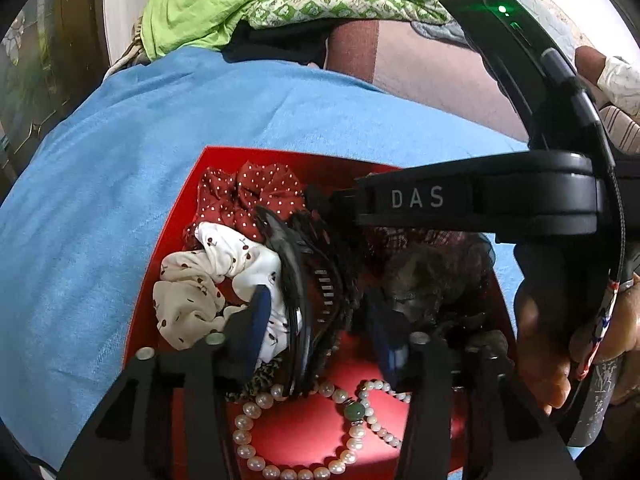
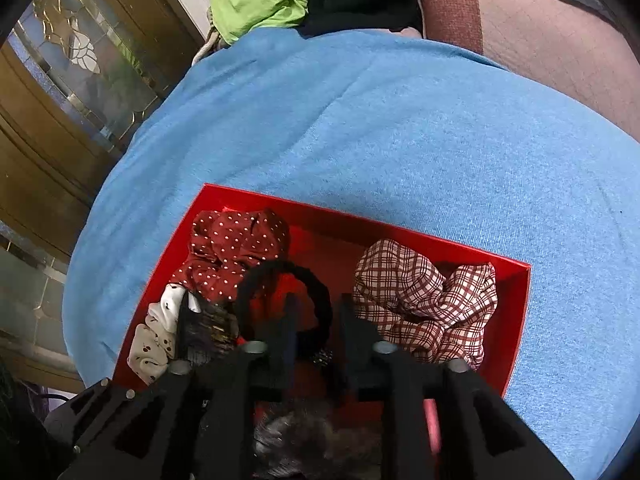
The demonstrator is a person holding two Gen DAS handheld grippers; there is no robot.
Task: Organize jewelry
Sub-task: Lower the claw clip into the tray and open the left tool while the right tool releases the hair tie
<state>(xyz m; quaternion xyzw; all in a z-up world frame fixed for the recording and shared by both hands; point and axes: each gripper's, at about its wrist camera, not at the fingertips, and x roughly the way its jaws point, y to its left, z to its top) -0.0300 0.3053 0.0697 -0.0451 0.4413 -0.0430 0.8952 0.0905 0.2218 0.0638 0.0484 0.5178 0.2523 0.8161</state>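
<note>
- While low over the red box [image 2: 516, 320] on the blue cloth [image 2: 360, 140], left gripper [image 1: 320, 328] fingers wide, either side of a black clip [image 1: 296, 280].
- Right gripper [image 2: 320, 320] fingers narrow at the black hair tie [image 2: 256, 280] (gripped? cannot tell).
- Pearl necklace [image 1: 256, 440] in box: left view only.

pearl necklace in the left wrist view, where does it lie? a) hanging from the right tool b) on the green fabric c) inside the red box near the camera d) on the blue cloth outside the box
c, the pearl necklace lies on the floor of the red box, close to the camera.
</note>
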